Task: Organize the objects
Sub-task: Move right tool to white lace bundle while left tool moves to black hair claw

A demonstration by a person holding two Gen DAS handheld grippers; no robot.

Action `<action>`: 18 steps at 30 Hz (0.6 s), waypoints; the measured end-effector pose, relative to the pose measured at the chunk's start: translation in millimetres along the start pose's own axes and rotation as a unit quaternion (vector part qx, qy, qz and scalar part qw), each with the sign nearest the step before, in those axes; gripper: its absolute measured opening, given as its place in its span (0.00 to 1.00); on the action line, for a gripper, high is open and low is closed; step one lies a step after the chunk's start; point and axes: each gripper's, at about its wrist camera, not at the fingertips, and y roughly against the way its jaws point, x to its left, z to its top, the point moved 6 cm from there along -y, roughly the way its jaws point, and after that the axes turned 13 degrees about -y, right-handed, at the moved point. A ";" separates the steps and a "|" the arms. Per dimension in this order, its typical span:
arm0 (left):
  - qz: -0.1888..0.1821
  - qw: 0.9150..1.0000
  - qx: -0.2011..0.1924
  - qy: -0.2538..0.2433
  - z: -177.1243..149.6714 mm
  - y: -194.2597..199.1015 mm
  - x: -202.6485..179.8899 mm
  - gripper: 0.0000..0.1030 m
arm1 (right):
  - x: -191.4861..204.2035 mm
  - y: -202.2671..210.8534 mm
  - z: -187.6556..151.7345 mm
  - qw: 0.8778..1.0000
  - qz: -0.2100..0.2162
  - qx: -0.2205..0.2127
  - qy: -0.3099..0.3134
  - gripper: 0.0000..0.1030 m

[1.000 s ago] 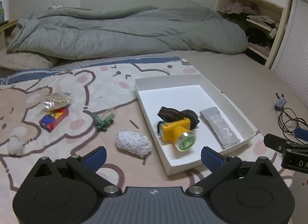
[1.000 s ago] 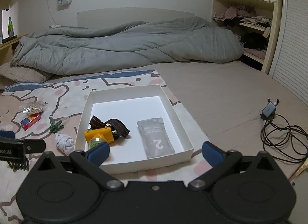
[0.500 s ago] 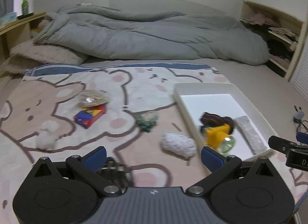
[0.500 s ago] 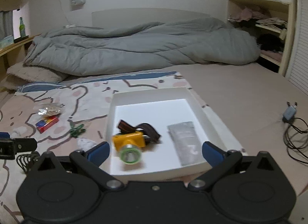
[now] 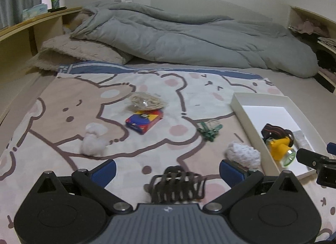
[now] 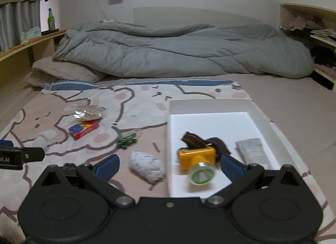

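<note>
Two hand-held grippers hover low over a bed spread with a cartoon bear blanket [image 5: 63,105]. The left gripper [image 5: 167,169] has its jaws spread wide and empty; a dark hair claw clip [image 5: 177,184] lies on the blanket directly between them, close to the gripper body, its long axis running crosswise from one jaw to the other. Just ahead of the left gripper's right jaw sits a white crumpled cloth bundle [image 5: 242,152], and ahead of its left jaw lies a white fluffy ball [image 5: 92,142]. Farther ahead are a red and blue small box [image 5: 145,121], lying on a diagonal, with a clear bag of tan bands [image 5: 146,102] touching its far end, and a green clip [image 5: 210,131] off to the right. The right gripper [image 6: 169,166] also has its jaws spread wide, holding nothing. Ahead of them a white shallow tray [image 6: 212,103] lies lengthwise away from the camera; inside it a yellow headlamp [image 6: 197,161] points its lens toward the gripper, and a grey pouch [image 6: 253,152] lies beside it. The tray's far half is bare. Beyond the blanket, a rumpled grey duvet [image 6: 178,53] runs across the bed's far edge, with wooden shelves at both sides.
</note>
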 end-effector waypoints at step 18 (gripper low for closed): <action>0.012 0.999 0.020 0.023 -10.5 -41.1 18.3 1.00 | 27.1 -36.2 -13.8 1.000 0.013 0.018 0.001 1.00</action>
